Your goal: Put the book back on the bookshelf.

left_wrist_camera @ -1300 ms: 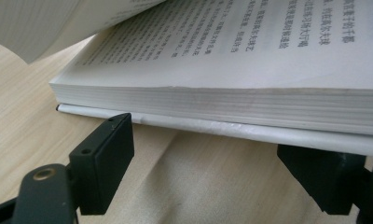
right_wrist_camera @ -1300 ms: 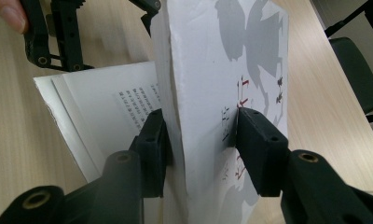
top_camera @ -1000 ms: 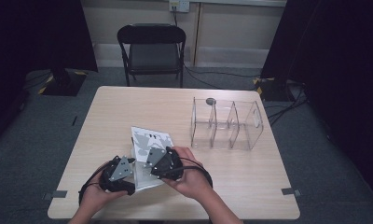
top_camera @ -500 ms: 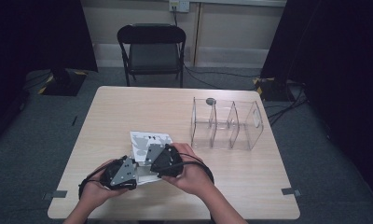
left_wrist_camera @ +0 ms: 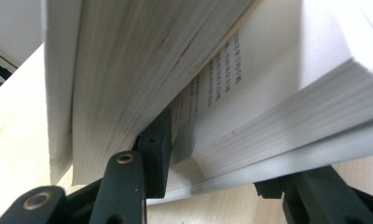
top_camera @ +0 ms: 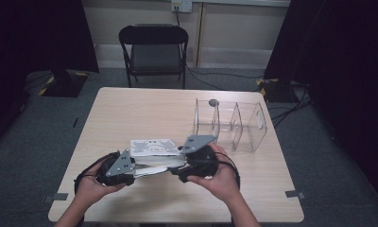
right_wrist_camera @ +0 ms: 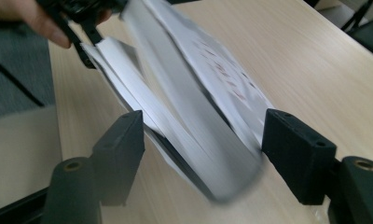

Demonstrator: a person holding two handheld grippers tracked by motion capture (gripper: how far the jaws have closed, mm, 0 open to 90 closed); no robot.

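Book: thick white paperback book lifted off pale wooden counter, near front edge | left gripper jaws just closing, clamping lower pages so it fans open | right gripper jaws just opening, straddling pages loosely | clear acrylic divider box well apart, room ahead

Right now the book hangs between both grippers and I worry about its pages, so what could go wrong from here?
1. The book is splayed open, with one left gripper jaw wedged among the pages; closing further could crease them.
2. The right gripper has just been opening, its pads standing apart from the book, so that end could drop onto the table.
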